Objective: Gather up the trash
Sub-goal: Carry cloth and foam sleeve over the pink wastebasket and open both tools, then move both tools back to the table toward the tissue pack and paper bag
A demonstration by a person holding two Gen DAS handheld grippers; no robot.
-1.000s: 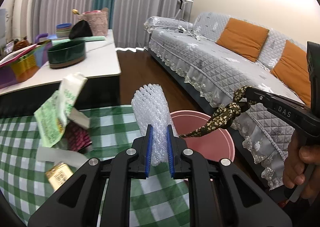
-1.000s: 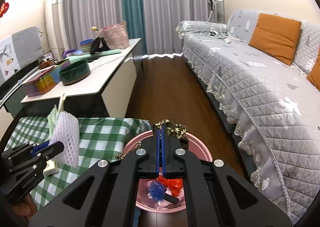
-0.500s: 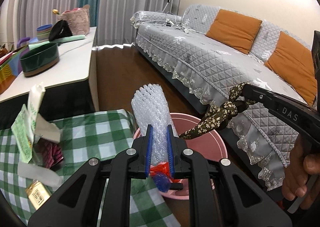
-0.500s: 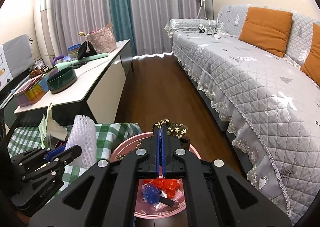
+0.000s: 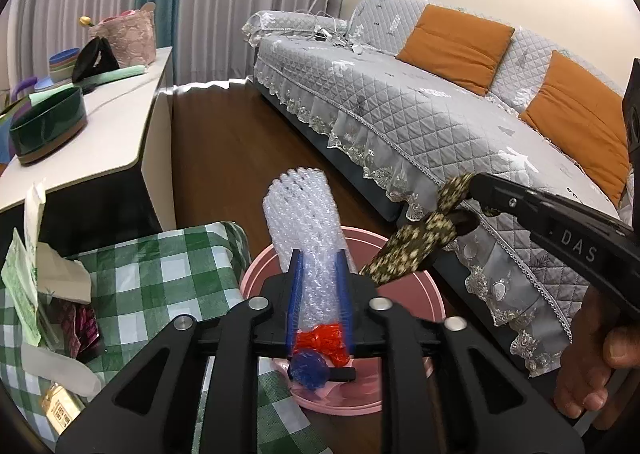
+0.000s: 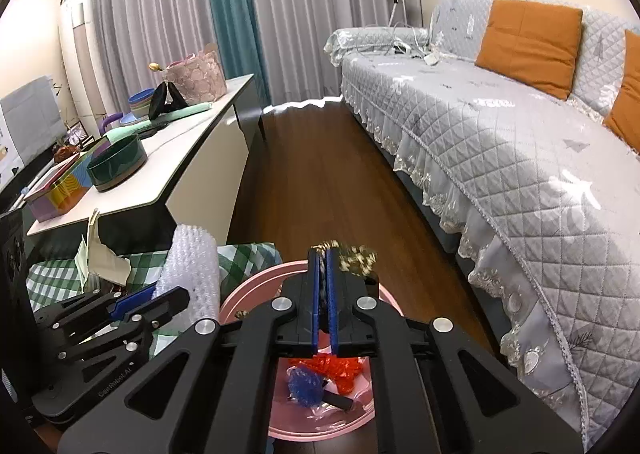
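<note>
Living room: grey quilted sofa (image 6: 500,134) with orange cushions (image 6: 528,42) at 2 o'clock, grey and teal curtains (image 6: 224,14) at 12, dark wood floor (image 6: 320,182) between. White counter (image 6: 192,158) at 10 o'clock carries a dark green bowl (image 6: 116,168), a pink lace basket (image 6: 196,78) and stacked coloured bowls (image 6: 140,102).

Near edge, at 8 o'clock: green-checked cloth (image 5: 160,278) with scraps on it, namely a torn green-and-white paper packet (image 5: 24,278), a dark red foil wrapper (image 5: 84,324) and a small gold packet (image 5: 60,408).

Pink bin (image 6: 256,294) stands just beside the cloth's end, at 6 o'clock. Inside: red crumpled plastic (image 6: 340,368), a blue crumpled wad (image 6: 304,388), a small dark piece.

Left claw (image 5: 319,278): roll of bubble wrap (image 5: 304,214) stands upright between the blue pads, above the bin's near rim. Jaws have just been opening; wrap is between them and looks squeezed only lightly, if at all. Cannot tell whether the pads press on it.

Right claw (image 6: 323,274): blue pads nearly together, clamped on a dark floral fabric strip (image 5: 416,246). Jaws have just begun to part slightly; fabric is between them. Strip hangs at a slant from the tips toward the bin's far rim. Part of a hand (image 5: 592,370) is on the right claw's handle at 4 o'clock in the left wrist view.
</note>
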